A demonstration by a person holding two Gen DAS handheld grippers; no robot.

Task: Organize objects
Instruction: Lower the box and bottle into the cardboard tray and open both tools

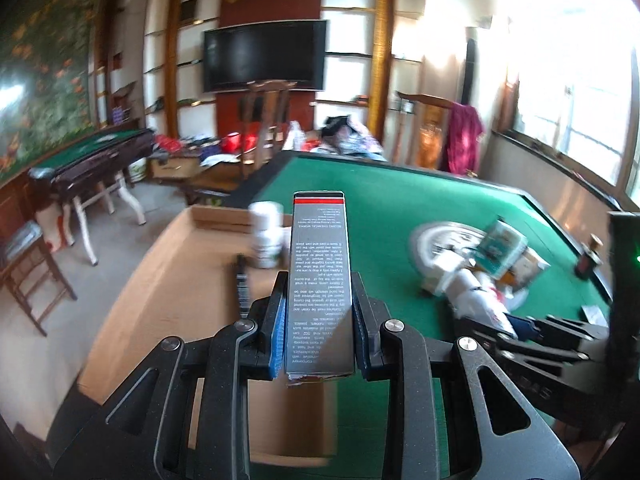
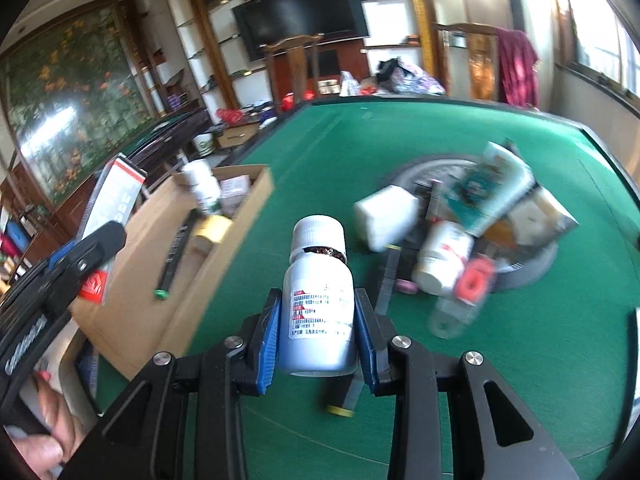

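Observation:
My left gripper is shut on a tall grey carton with a red stripe, held upright above the cardboard box at the table's left edge. The carton also shows in the right wrist view. My right gripper is shut on a white pill bottle with a white cap, held above the green felt. A pile of bottles, tubes and packets lies around a grey round disc to the right. The box holds a white bottle, a black pen and a small carton.
The green felt table has a raised dark rim. A small dark bottle stands near its right edge. A black and yellow marker lies under my right gripper. A chair, a second table and clutter stand beyond.

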